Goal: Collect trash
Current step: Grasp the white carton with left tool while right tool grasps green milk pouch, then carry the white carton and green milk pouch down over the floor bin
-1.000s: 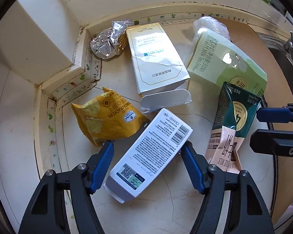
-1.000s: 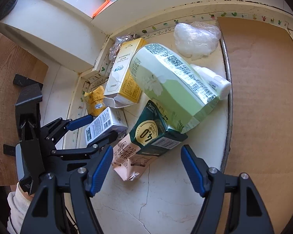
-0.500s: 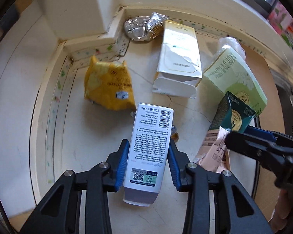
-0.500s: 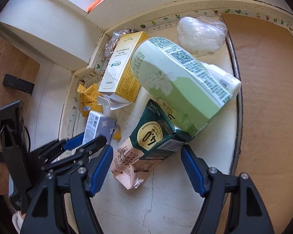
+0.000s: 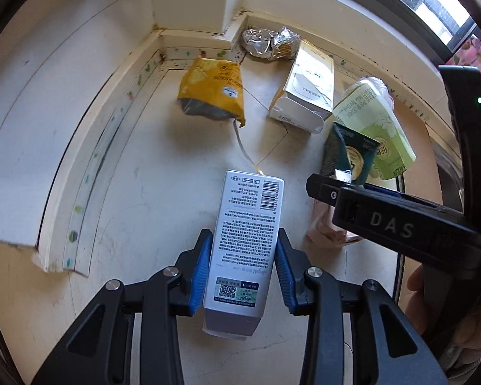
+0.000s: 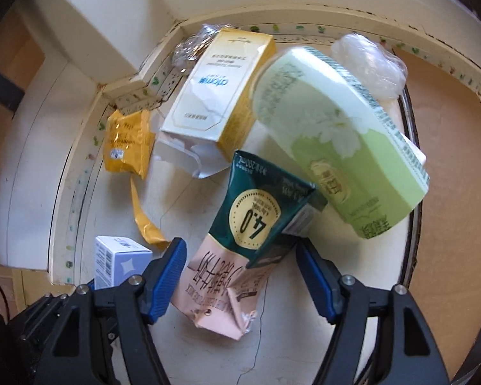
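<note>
My left gripper [image 5: 243, 269] is shut on a white printed box [image 5: 245, 234], held above the counter; the box also shows at the lower left of the right wrist view [image 6: 118, 264]. My right gripper [image 6: 240, 282] is open, its blue fingers either side of a crushed green and pink milk carton [image 6: 240, 234]. That gripper reaches in from the right of the left wrist view [image 5: 384, 221]. Behind lie a pale green tea carton [image 6: 346, 157], a yellow and white box [image 6: 221, 96], a yellow snack bag [image 5: 211, 89], crumpled foil [image 5: 266, 43] and a clear plastic bag [image 6: 368, 64].
The trash lies on a cream stone counter [image 5: 150, 199] in a corner bounded by a raised ledge and pillar [image 5: 189, 6]. A brown cardboard sheet [image 6: 449, 192] covers the right side. A loose yellow strip [image 6: 144, 218] trails from the snack bag.
My left gripper closed on the white box and lifted it back from the pile. My right gripper moved in around the green and pink carton, still open.
</note>
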The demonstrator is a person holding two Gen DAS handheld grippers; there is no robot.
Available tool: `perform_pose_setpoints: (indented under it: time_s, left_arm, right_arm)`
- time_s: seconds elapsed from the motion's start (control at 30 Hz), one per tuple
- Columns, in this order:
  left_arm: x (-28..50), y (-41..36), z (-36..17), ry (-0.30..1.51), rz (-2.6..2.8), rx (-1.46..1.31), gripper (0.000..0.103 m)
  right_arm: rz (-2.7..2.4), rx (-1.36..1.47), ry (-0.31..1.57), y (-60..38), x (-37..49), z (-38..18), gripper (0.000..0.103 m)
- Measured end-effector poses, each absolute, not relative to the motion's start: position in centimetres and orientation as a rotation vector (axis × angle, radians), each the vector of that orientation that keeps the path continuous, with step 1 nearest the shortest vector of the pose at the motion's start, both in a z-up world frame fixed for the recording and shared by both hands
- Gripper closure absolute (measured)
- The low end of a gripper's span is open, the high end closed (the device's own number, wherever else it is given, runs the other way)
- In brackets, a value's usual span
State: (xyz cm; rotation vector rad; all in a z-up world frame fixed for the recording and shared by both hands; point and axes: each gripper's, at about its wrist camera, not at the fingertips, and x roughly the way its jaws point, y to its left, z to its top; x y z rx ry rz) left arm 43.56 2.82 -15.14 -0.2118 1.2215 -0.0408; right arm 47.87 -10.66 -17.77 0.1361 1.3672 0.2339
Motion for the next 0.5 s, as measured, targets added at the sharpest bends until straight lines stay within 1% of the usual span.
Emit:
perform_pose_setpoints:
  time_s: [0.07, 0.17, 0.27, 0.5]
  left_arm:
    - [42.6, 2.7, -15.0, 1.217, -0.044, -0.22, 0.067]
    - [41.8, 2.5, -14.4, 1.205, -0.057, -0.218, 0.067]
    - [40.8, 2.2, -13.6, 1.184, -0.06, -0.196, 0.069]
    - [37.3, 2.1, -12.0, 1.155, -0.093, -0.212, 0.069]
  right_arm:
    - [0.242, 0.108, 1.367, -10.5, 47.5, -17.7, 0.06]
    - [0.253, 0.084, 1.338, -10.6, 46.5, -16.9, 0.068]
    - [0.279, 0.12, 1.337, -11.3, 45.4, -16.1, 0.07]
    - [0.301, 0.17, 1.287, -13.6, 41.5, -13.6, 0.07]
